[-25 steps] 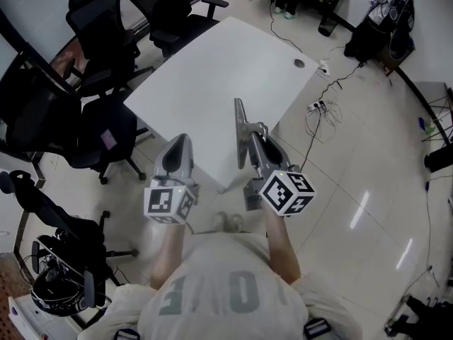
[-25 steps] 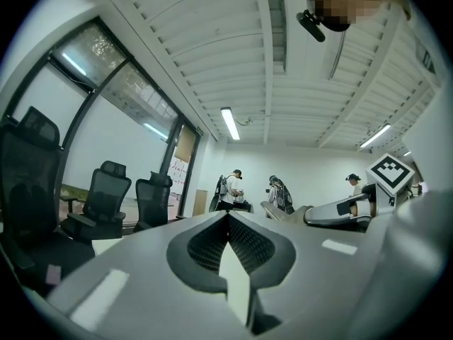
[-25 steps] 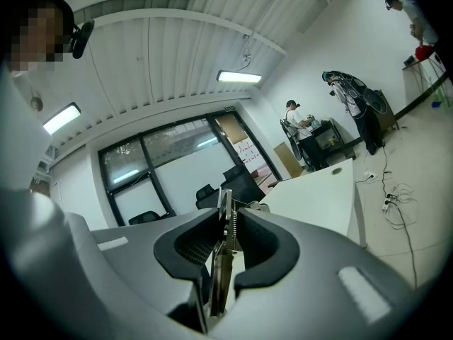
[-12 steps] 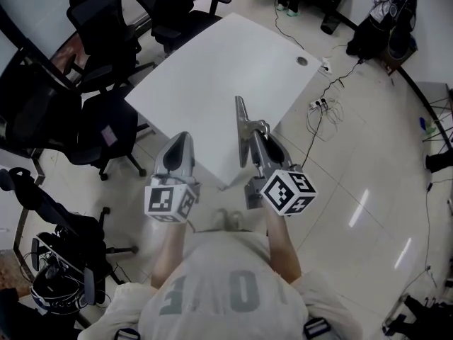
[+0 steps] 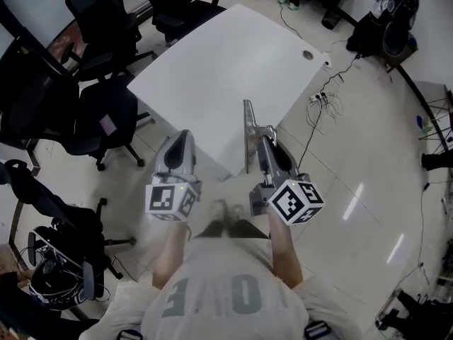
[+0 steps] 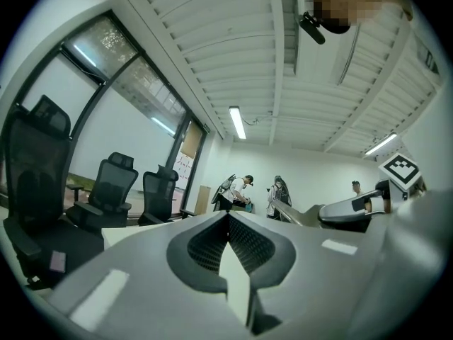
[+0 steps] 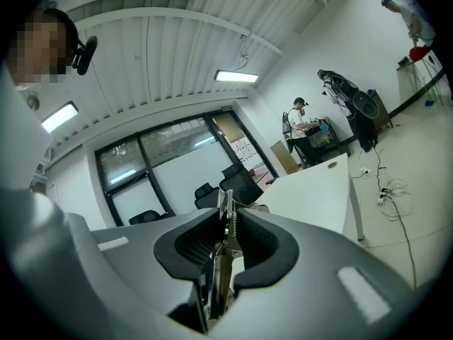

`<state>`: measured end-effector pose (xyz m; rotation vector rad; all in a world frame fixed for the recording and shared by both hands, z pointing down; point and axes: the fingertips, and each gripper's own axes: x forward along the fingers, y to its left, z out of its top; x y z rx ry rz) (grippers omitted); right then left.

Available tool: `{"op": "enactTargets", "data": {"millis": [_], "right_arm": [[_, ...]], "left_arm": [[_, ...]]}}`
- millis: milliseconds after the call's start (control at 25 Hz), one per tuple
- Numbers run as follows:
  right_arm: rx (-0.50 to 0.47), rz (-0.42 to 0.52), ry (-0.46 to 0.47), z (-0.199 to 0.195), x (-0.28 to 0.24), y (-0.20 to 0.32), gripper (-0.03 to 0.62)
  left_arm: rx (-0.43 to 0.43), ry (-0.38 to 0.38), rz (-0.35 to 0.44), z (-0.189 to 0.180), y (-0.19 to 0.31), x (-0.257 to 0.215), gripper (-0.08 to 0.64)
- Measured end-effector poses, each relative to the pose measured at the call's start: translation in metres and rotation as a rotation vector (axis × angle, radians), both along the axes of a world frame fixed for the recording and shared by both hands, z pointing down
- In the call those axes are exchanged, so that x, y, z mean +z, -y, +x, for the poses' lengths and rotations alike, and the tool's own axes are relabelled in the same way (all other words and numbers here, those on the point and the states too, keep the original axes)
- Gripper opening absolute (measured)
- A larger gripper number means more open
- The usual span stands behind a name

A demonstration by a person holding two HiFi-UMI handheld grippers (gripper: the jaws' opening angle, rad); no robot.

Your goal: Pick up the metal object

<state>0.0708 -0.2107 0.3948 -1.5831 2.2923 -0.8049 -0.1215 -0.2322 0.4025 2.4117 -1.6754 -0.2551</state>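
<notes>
The metal object point(image 5: 248, 129), a long flat plier-like tool, stands upright in my right gripper point(image 5: 262, 144), which is shut on its lower part. In the right gripper view the tool point(image 7: 220, 275) is clamped edge-on between the two dark pads, and its tip rises above the right gripper point(image 7: 226, 215). My left gripper point(image 5: 180, 142) hovers beside it over the floor, shut, with nothing between its fingertips. The left gripper view shows the left gripper point(image 6: 228, 217) with its tips meeting. Both grippers hang in the air in front of the person, short of the white table point(image 5: 226, 69).
Black office chairs point(image 5: 99, 115) crowd the table's left side and far end point(image 5: 177, 6). Cables and a power strip point(image 5: 320, 105) lie on the tiled floor to the right of the table. Dark bags point(image 5: 386, 27) stand at the far right. People stand in the background point(image 6: 241, 190).
Both grippers and the person have drawn back from the table's near corner. The metal object stays clamped upright in the right gripper. The left gripper stays shut.
</notes>
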Motion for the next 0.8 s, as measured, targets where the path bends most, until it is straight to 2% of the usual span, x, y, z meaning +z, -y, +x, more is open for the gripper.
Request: {"op": "enactTargets", "data": {"millis": [200, 360, 560, 800], "right_arm": [[0.0, 0.023, 0.035, -0.002, -0.008, -0.018, 0.087], [0.009, 0.054, 0.034, 0.003, -0.016, -0.054, 0.087], [0.043, 0.109, 0.042, 0.034, -0.032, -0.131, 0.087], [0.034, 0.097, 0.061, 0.059, -0.017, -0.259, 0.089]], "left_arm": [[-0.057, -0.003, 0.009, -0.026, -0.02, -0.001, 0.002], [-0.08, -0.006, 0.009, -0.035, -0.051, -0.001, 0.002], [-0.033, 0.006, 0.048, 0.0, -0.118, -0.013, 0.002], [0.027, -0.004, 0.039, 0.048, -0.252, 0.003, 0.002]]}}
